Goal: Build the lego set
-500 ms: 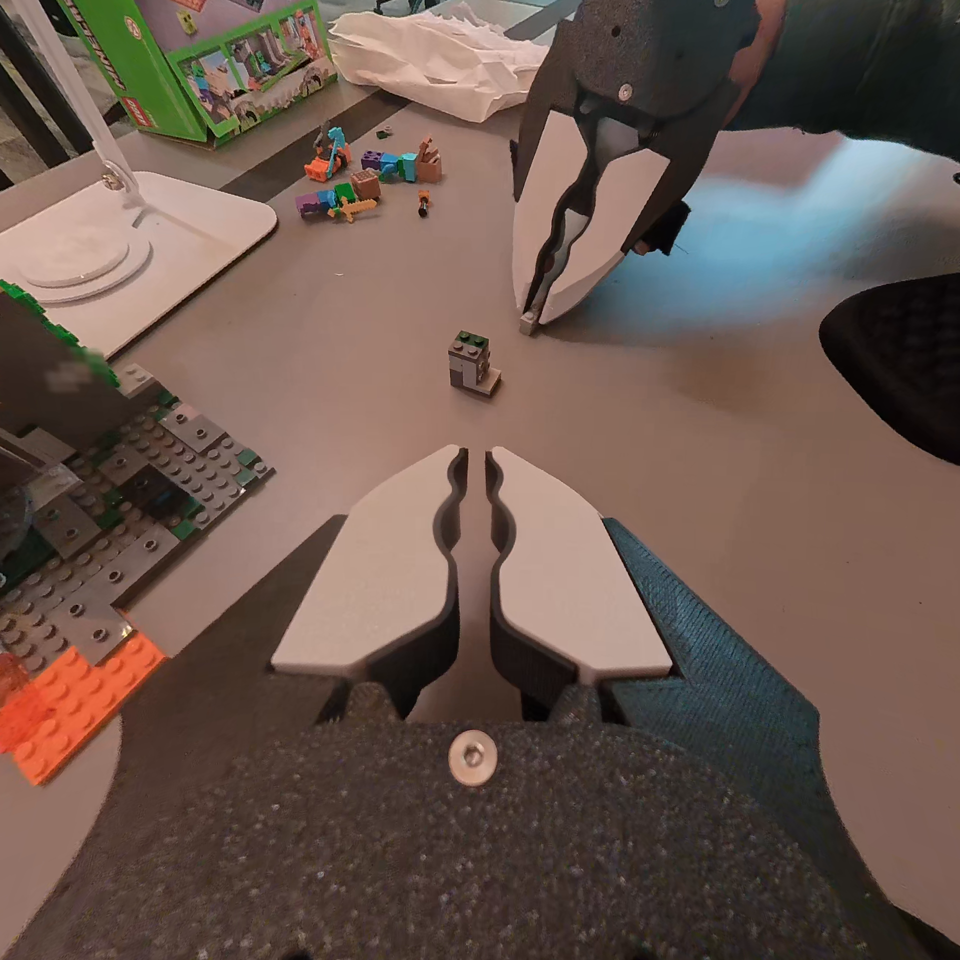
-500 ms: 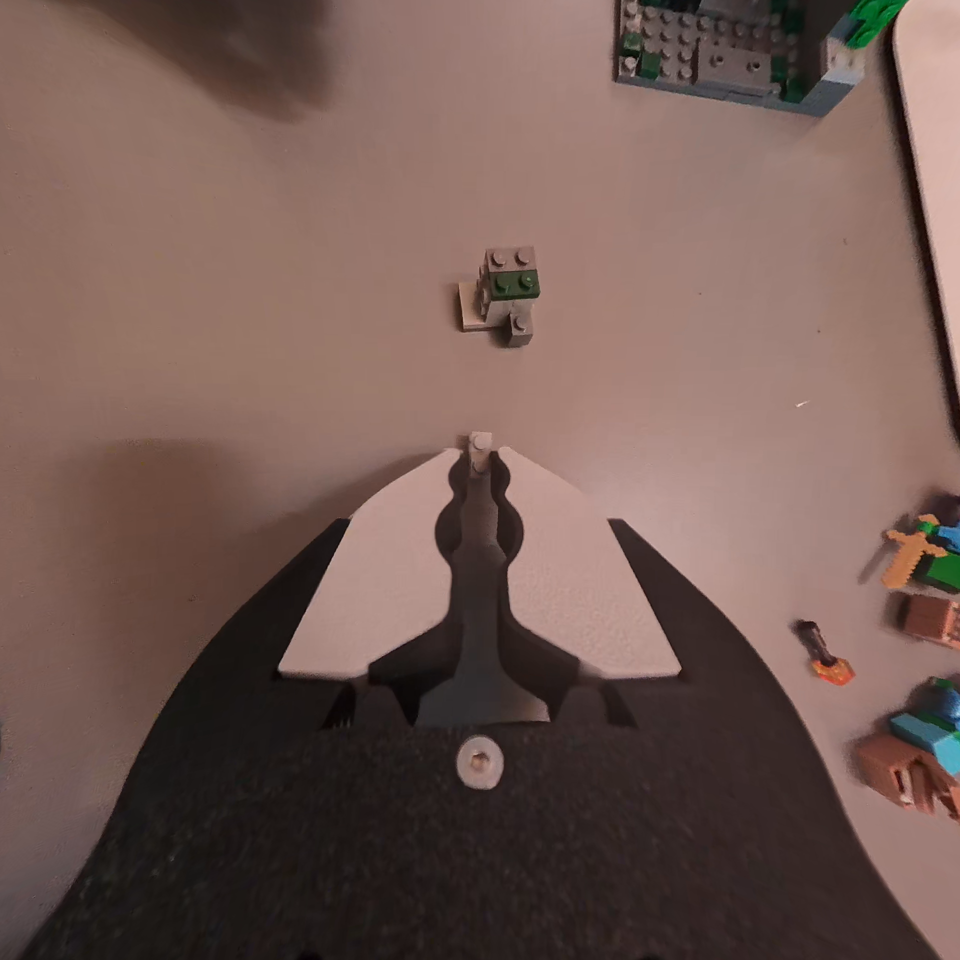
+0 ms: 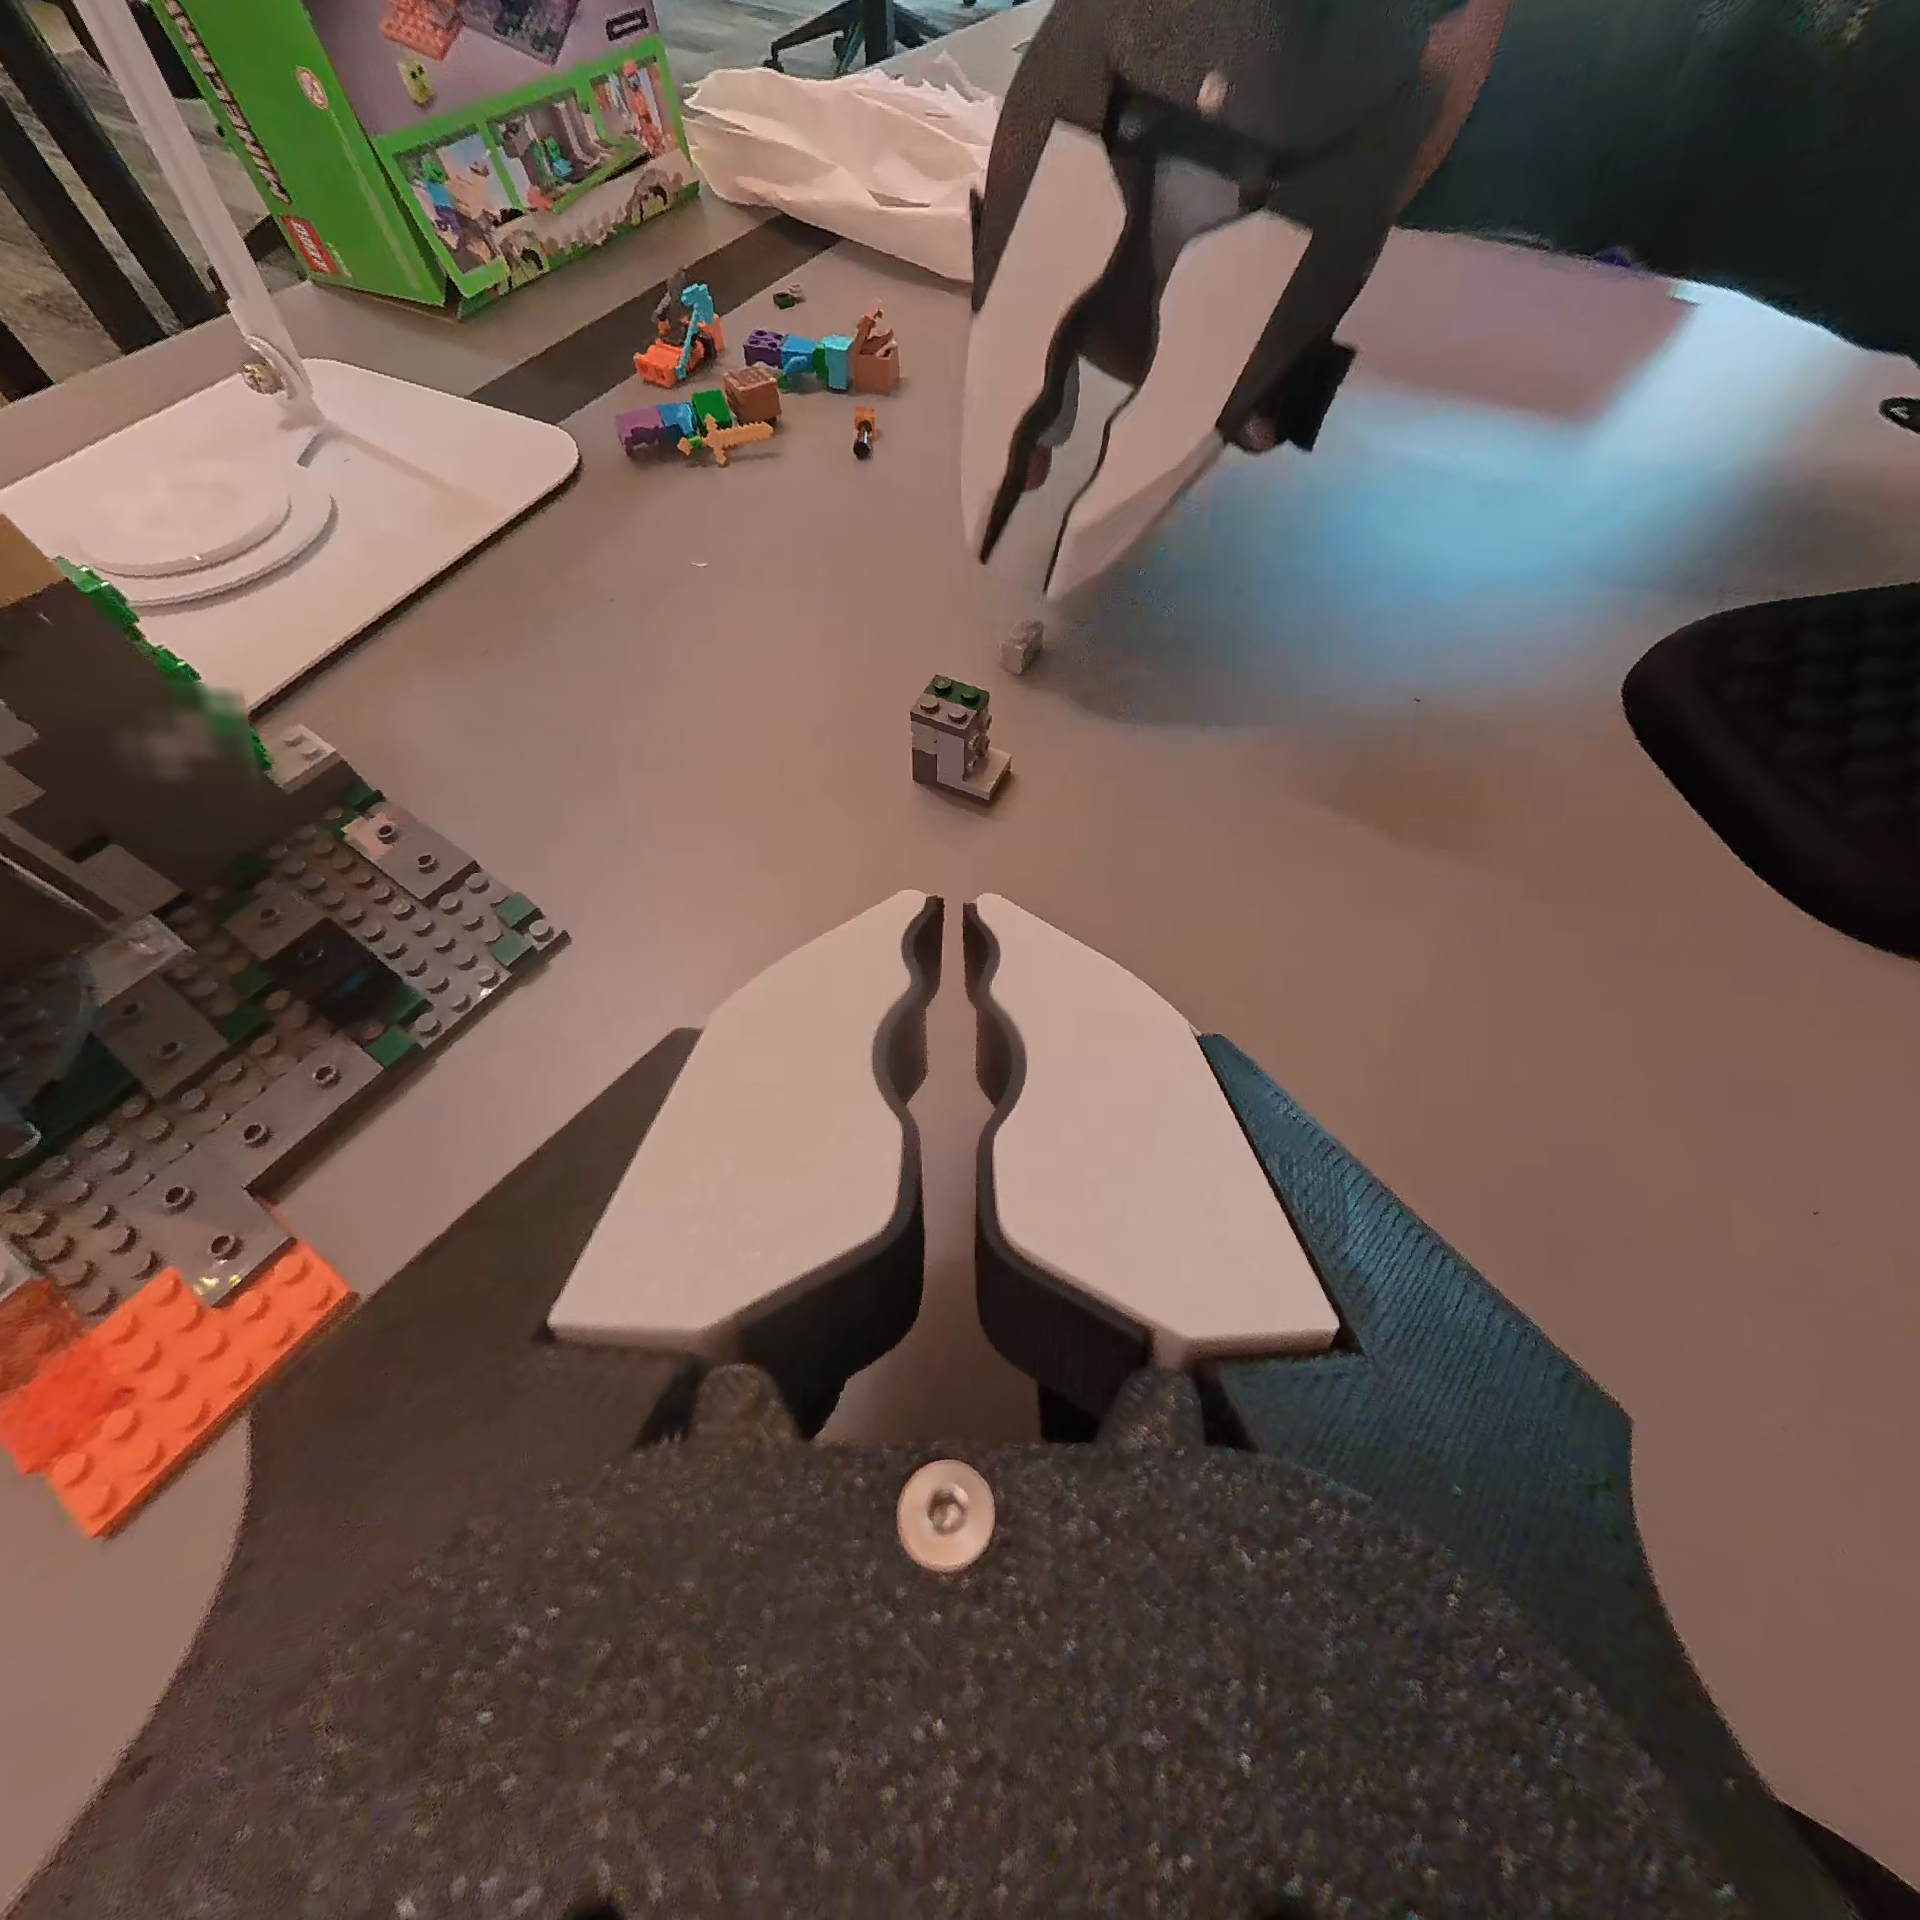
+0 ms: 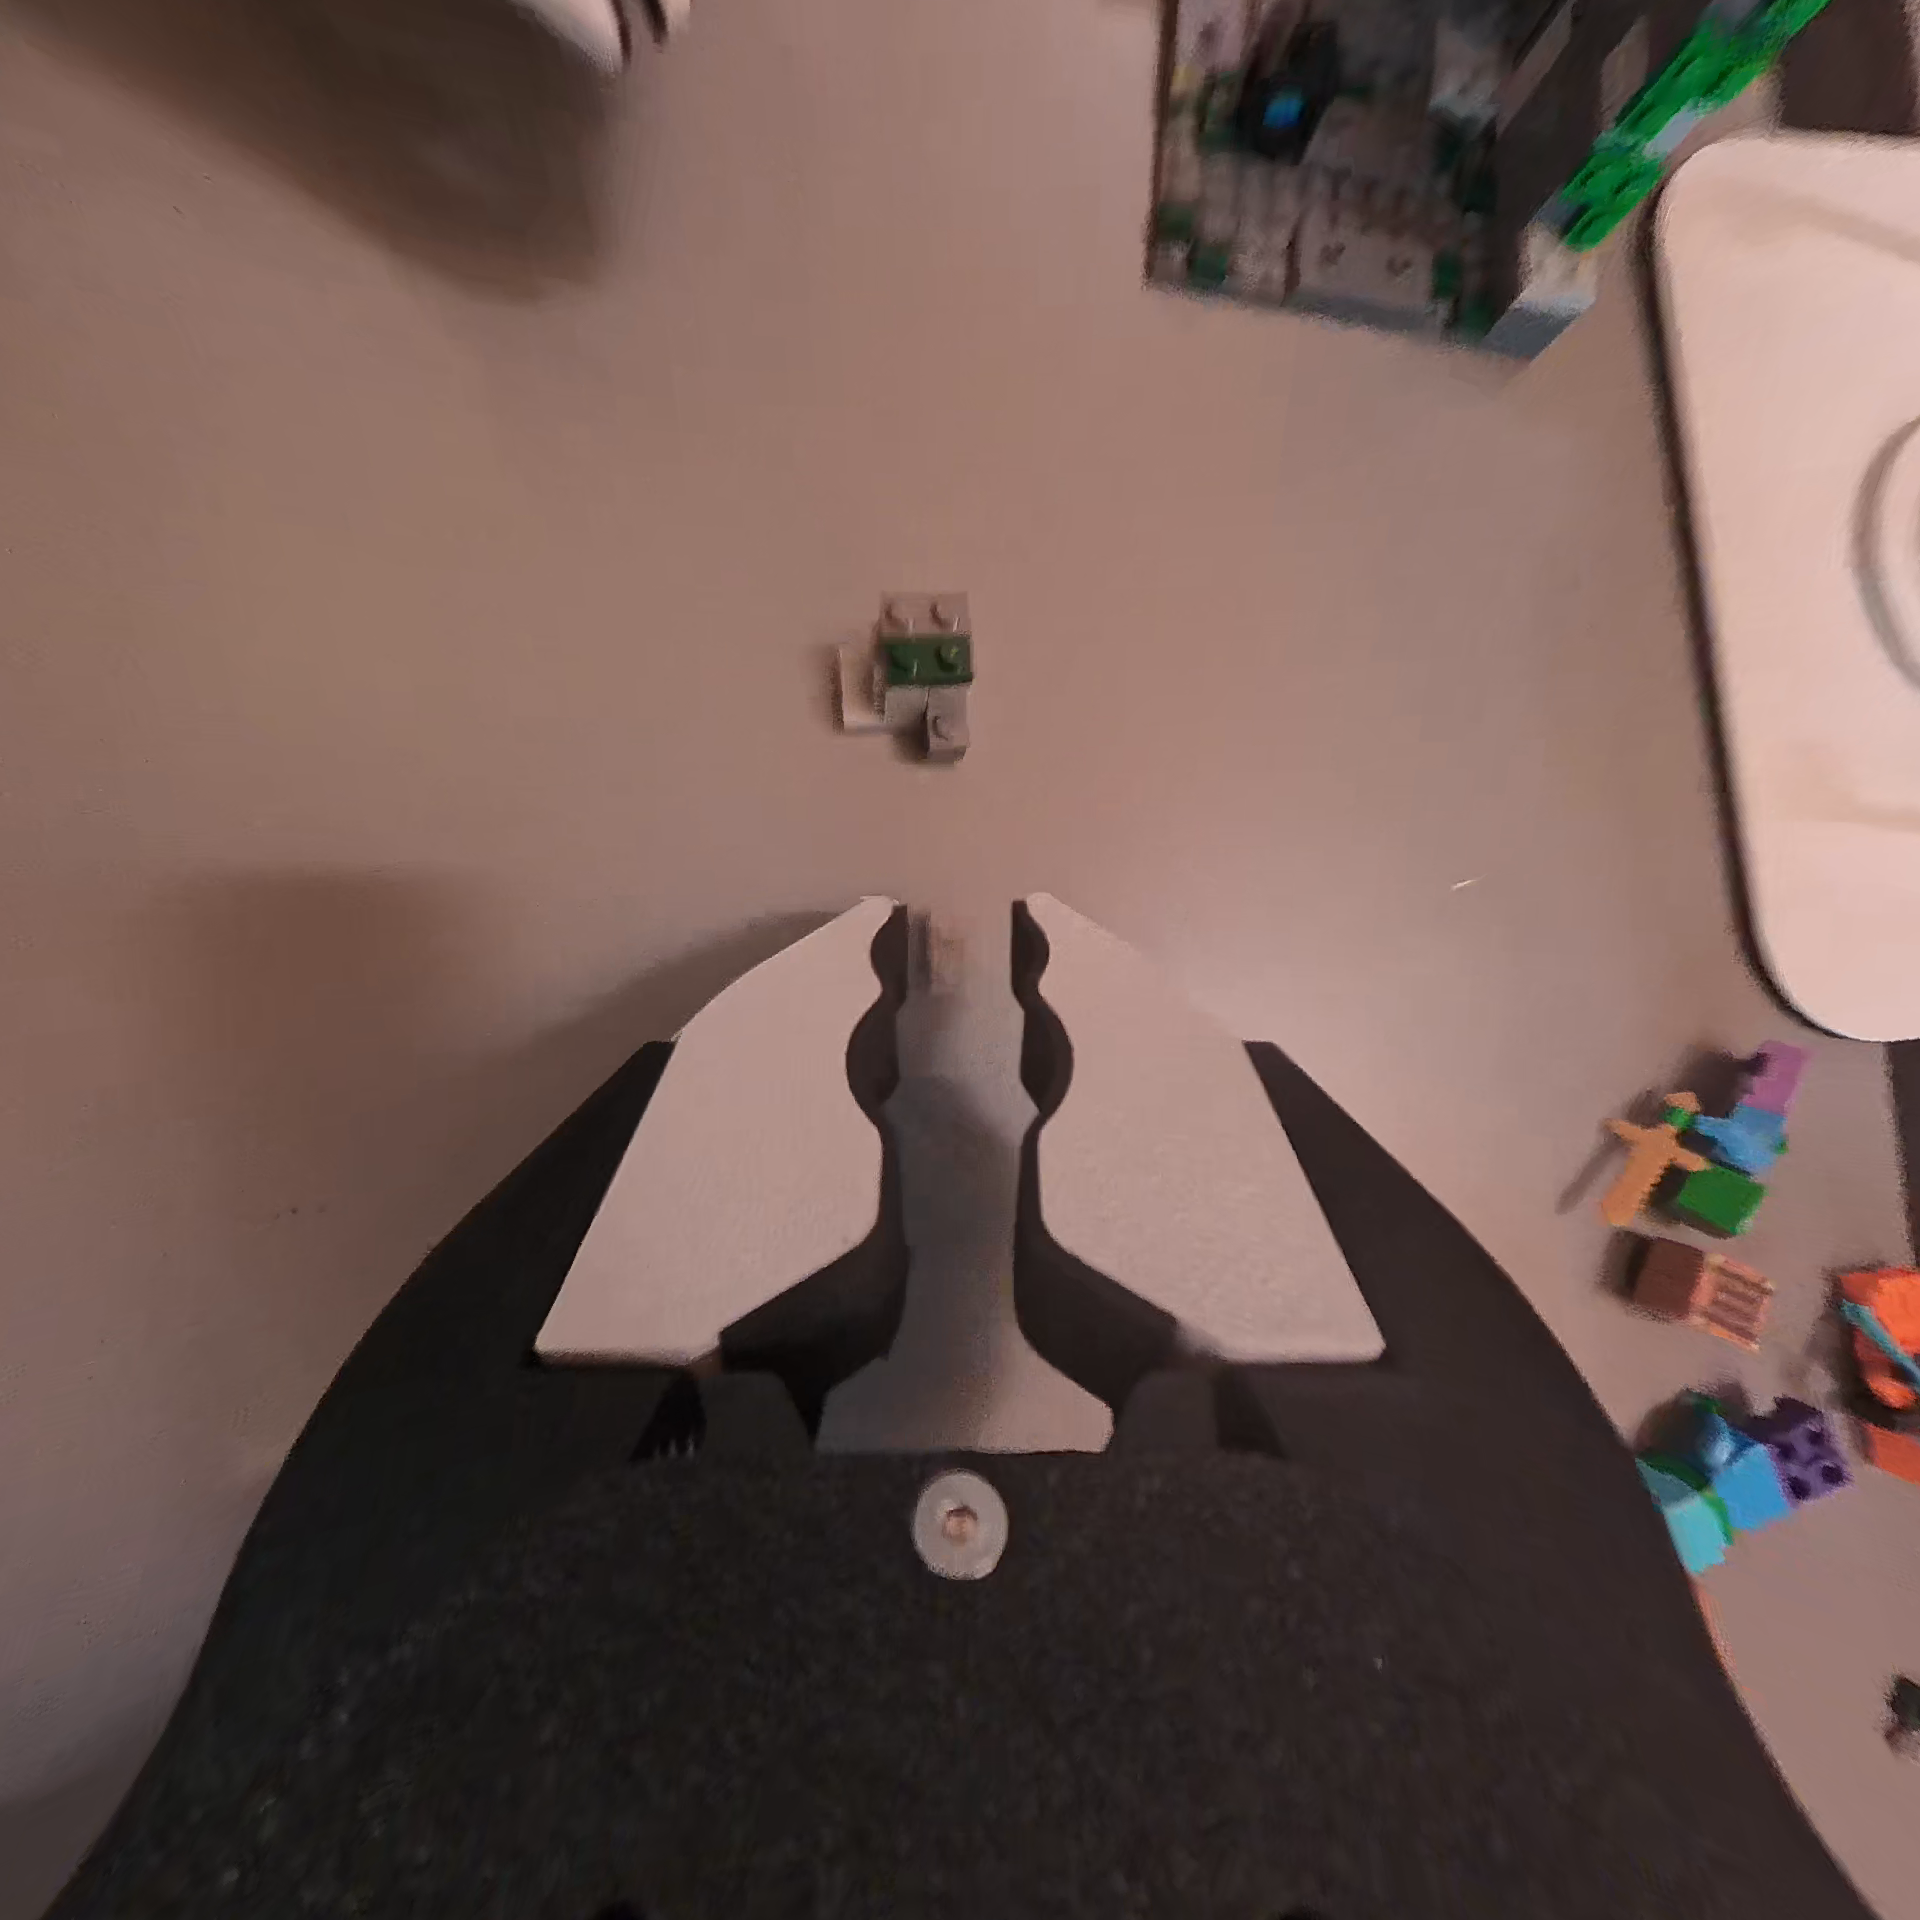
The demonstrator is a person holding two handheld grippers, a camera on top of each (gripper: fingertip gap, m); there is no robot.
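Two grippers: I see my right gripper (image 4: 954, 914) parted, gripping nothing; left gripper (image 3: 953, 914) nearly closed, empty.
Loose grey brick (image 3: 1021, 644): one, on table (image 3: 1351, 935), just below right tips.
Small grey-green stack (image 3: 956, 740): one, just beside that brick.

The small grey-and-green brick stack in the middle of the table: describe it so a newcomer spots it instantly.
On the grey table, between the two grippers, stands the brick stack. Unlike the single loose grey brick just behind it, it is several bricks tall with a dark green top.
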